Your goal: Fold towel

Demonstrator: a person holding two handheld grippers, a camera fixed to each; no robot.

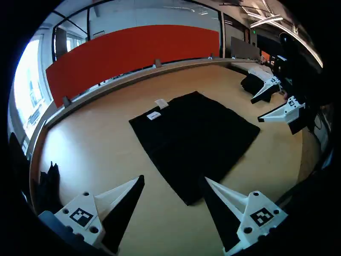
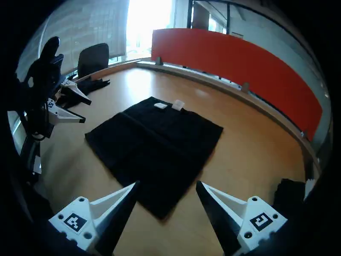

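Observation:
A black towel (image 1: 194,143) lies spread flat on the wooden table (image 1: 93,141), with two small white labels (image 1: 157,109) at its far edge. My left gripper (image 1: 172,179) hovers open over the towel's near corner, nothing between its fingers. In the right gripper view the same towel (image 2: 157,145) lies ahead, its labels (image 2: 170,104) on the far side. My right gripper (image 2: 167,183) is open above another corner and holds nothing. Each gripper appears in the other's view: the right gripper (image 1: 255,111) at the far right, the left gripper (image 2: 87,112) at the far left.
A long red divider panel (image 1: 132,51) runs along the table's far edge. A dark cloth pile (image 1: 255,83) lies beyond the right gripper, and another dark bundle (image 1: 49,183) sits at the left edge. An office chair (image 2: 93,57) stands behind the table.

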